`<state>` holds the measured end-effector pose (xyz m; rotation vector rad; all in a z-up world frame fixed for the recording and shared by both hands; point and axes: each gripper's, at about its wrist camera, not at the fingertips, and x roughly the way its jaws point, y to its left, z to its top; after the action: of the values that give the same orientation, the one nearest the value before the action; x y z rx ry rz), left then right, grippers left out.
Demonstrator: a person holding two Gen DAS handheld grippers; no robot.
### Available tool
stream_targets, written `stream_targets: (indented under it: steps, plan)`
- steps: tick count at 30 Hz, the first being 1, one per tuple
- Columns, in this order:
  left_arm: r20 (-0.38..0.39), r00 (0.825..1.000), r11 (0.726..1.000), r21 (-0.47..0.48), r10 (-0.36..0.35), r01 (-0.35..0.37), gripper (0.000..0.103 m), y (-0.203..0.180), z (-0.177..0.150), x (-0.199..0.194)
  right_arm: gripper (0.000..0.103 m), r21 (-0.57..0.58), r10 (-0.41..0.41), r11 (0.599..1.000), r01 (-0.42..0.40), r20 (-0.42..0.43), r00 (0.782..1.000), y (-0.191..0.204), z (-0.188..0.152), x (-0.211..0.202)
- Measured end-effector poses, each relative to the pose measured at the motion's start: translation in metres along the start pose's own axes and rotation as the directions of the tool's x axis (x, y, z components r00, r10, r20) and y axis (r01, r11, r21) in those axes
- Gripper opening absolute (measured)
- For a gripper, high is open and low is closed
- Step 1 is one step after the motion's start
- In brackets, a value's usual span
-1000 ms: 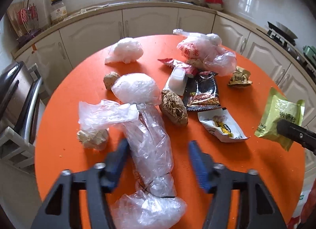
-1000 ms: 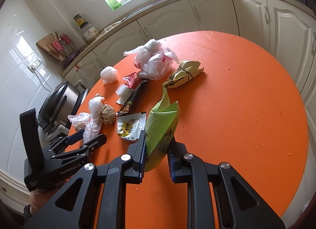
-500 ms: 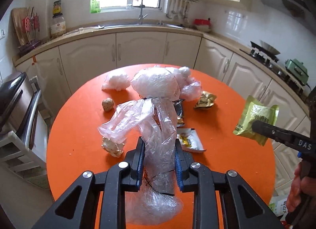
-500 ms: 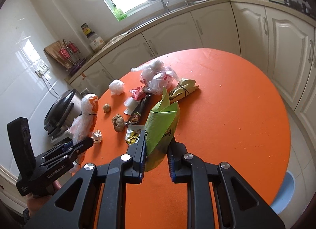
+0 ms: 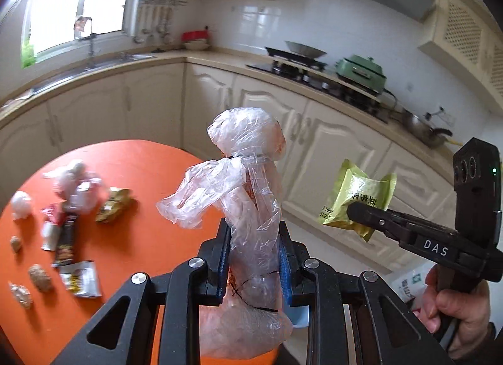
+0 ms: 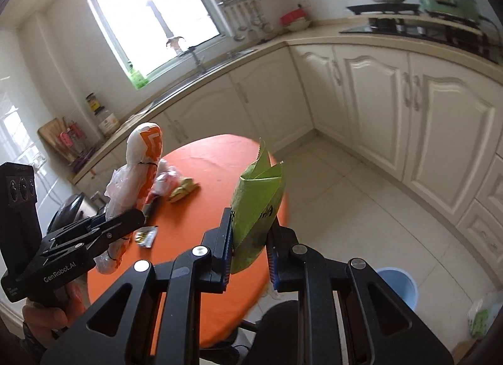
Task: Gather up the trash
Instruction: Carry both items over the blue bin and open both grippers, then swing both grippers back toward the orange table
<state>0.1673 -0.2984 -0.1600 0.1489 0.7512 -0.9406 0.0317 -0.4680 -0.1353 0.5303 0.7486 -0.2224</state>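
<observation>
My left gripper (image 5: 254, 255) is shut on a long bundle of clear plastic bags (image 5: 251, 201), held upright in the air off the right edge of the orange round table (image 5: 141, 176). My right gripper (image 6: 250, 236) is shut on a green snack packet (image 6: 256, 204), also lifted clear of the table. In the left wrist view the right gripper (image 5: 355, 212) shows at the right with the green packet (image 5: 355, 195). In the right wrist view the left gripper (image 6: 125, 223) shows at the left with the clear bundle (image 6: 138, 173).
Several wrappers and bags stay on the table: a black packet (image 5: 64, 245), a white torn packet (image 5: 80, 278), a gold wrapper (image 5: 113, 204), a pink-white bag (image 5: 75, 182). A blue bucket (image 6: 399, 284) stands on the tiled floor at the right. White cabinets (image 6: 393, 97) ring the room.
The left gripper closed on the clear plastic bundle and lifted it off the table. Both grippers rose and swung right, away from the table toward the cabinets and floor.
</observation>
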Motion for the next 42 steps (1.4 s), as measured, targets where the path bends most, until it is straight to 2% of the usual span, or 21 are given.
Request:
stream_targets:
  steps: [3, 7, 8, 9, 14, 19, 20, 21, 23, 24, 25, 27, 29, 31, 34, 35, 39, 42]
  plan:
    - [-0.089, 0.991, 0.994, 0.041, -0.102, 0.106, 0.022, -0.048, -0.003, 0.049, 0.018, 0.083, -0.103, 0.991, 0.104, -0.01, 0.995, -0.062, -0.015, -0.022]
    - [-0.232, 0.957, 0.978, 0.071, -0.175, 0.196, 0.022, -0.098, -0.021, 0.112, 0.018, 0.187, -0.217, 0.956, 0.226, -0.071, 0.974, -0.136, -0.049, -0.032]
    - [-0.269, 0.946, 0.975, 0.077, -0.182, 0.209, 0.022, -0.109, -0.03, 0.129, 0.018, 0.239, -0.247, 0.932, 0.272, -0.132, 0.96, -0.172, -0.07, -0.025]
    - [-0.298, 0.936, 0.973, 0.076, -0.186, 0.218, 0.023, -0.116, -0.036, 0.144, 0.018, 0.239, -0.247, 0.932, 0.272, -0.132, 0.96, -0.172, -0.07, -0.025]
    - [-0.463, 0.869, 0.971, 0.065, -0.175, 0.23, 0.023, -0.141, -0.065, 0.219, 0.018, 0.317, -0.234, 0.893, 0.319, -0.278, 0.932, -0.241, -0.117, 0.021]
    - [-0.552, 0.822, 0.979, 0.05, -0.14, 0.2, 0.027, -0.148, -0.078, 0.282, 0.023, 0.379, -0.192, 0.864, 0.333, -0.364, 0.911, -0.286, -0.15, 0.068]
    - [-0.569, 0.811, 0.98, 0.043, -0.135, 0.194, 0.027, -0.142, -0.078, 0.292, 0.026, 0.39, -0.187, 0.856, 0.34, -0.382, 0.905, -0.293, -0.155, 0.076]
    - [-0.577, 0.807, 0.982, 0.044, -0.126, 0.185, 0.032, -0.14, -0.072, 0.306, 0.031, 0.406, -0.183, 0.844, 0.35, -0.395, 0.9, -0.302, -0.16, 0.082]
    - [-0.578, 0.808, 0.983, 0.054, -0.112, 0.175, 0.05, -0.139, -0.068, 0.32, 0.064, 0.45, -0.188, 0.813, 0.37, -0.398, 0.898, -0.316, -0.17, 0.088]
    - [-0.571, 0.813, 0.983, 0.06, -0.11, 0.175, 0.063, -0.137, -0.065, 0.323, 0.072, 0.45, -0.188, 0.813, 0.37, -0.398, 0.898, -0.316, -0.17, 0.088]
    - [-0.564, 0.82, 0.984, 0.072, -0.096, 0.164, 0.069, -0.131, -0.052, 0.336, 0.084, 0.467, -0.194, 0.8, 0.376, -0.393, 0.899, -0.319, -0.173, 0.087]
    - [-0.552, 0.832, 0.986, 0.093, -0.063, 0.137, 0.073, -0.127, -0.049, 0.335, 0.089, 0.49, -0.198, 0.787, 0.376, -0.376, 0.905, -0.322, -0.179, 0.082]
    - [-0.544, 0.838, 0.988, 0.097, -0.046, 0.117, 0.075, -0.128, -0.047, 0.329, 0.103, 0.501, -0.206, 0.779, 0.377, -0.364, 0.908, -0.319, -0.184, 0.074]
    - [-0.517, 0.855, 0.988, 0.116, -0.024, 0.098, 0.079, -0.141, -0.048, 0.328, 0.103, 0.506, -0.227, 0.768, 0.393, -0.358, 0.905, -0.315, -0.185, 0.066]
    - [-0.464, 0.886, 0.986, 0.154, 0.017, 0.061, 0.085, -0.153, -0.05, 0.3, 0.103, 0.501, -0.267, 0.749, 0.432, -0.369, 0.89, -0.309, -0.181, 0.056]
    - [-0.445, 0.895, 0.985, 0.166, 0.03, 0.05, 0.085, -0.154, -0.05, 0.289, 0.103, 0.502, -0.274, 0.753, 0.425, -0.348, 0.897, -0.304, -0.173, 0.05]
    - [-0.384, 0.922, 0.983, 0.183, 0.045, 0.028, 0.086, -0.156, -0.051, 0.236, 0.103, 0.489, -0.296, 0.762, 0.426, -0.322, 0.899, -0.292, -0.16, 0.04]
    - [-0.325, 0.945, 0.983, 0.183, 0.035, 0.026, 0.086, -0.151, -0.048, 0.19, 0.103, 0.484, -0.302, 0.774, 0.409, -0.286, 0.909, -0.273, -0.143, 0.029]
